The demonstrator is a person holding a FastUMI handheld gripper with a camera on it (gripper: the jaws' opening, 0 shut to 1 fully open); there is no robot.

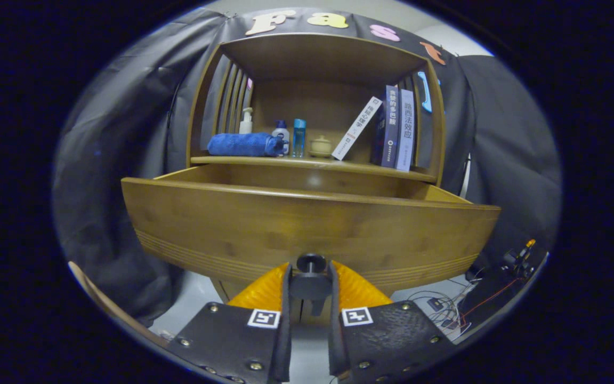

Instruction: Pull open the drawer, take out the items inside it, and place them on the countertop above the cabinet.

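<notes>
In the gripper view the claw [310, 277] sits at bottom centre of the frame with its two fingers clamped on the drawer's dark knob [311, 263], one finger pressing each side of the stem. The drawer [307, 226] is pulled well out of the cabinet; its broad wooden front fills the middle of the frame, right ahead of the fingers. Its open top shows as a shadowed band just above the front edge, but whatever lies inside is hidden behind that front, so I cannot tell what the items are or how many there are. The countertop [312, 161] runs across just above the drawer, in the upper middle, already carrying a blue rolled cloth [244, 144], small bottles [290, 137], a little jar [320, 145] and books [389, 129]. The likely trouble from here: pulling further could draw the drawer off its runners. Lifting items out blind could knock the crowded countertop things, since free space there looks small.
</notes>
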